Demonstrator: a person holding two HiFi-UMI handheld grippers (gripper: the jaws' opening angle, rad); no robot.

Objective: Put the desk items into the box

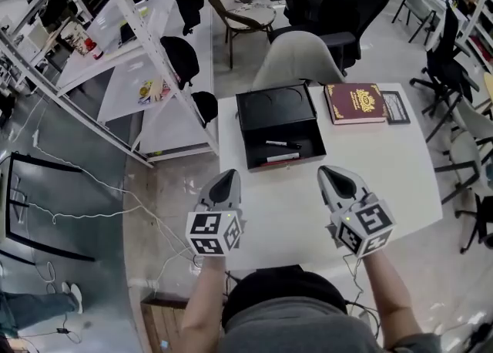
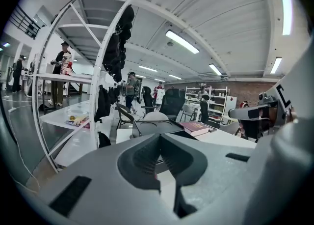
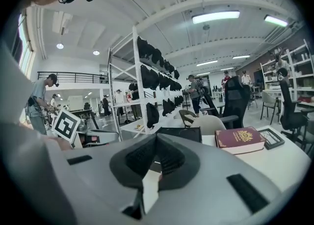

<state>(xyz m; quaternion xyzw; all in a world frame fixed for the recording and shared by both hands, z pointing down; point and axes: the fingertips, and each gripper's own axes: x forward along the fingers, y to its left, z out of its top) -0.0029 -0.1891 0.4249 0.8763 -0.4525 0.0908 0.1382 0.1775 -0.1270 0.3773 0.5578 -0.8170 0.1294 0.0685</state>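
Between picks: left hand-held gripper (image 1: 225, 178) and right hand-held gripper (image 1: 339, 174) are closed and empty. The likely next target is the maroon hardcover book (image 1: 356, 102) at one o'clock.

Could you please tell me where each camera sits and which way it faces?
Head view: on the person's head, facing steeply down at the white table, black box and red book; shows both forearms, left tool and right tool.
Left gripper view: on the left tool, facing roughly level across the table toward the shelves; shows its shut jaws.
Right gripper view: on the right tool, facing likewise; shows its shut jaws, the left tool's marker cube.
Shared: all three show book and box.
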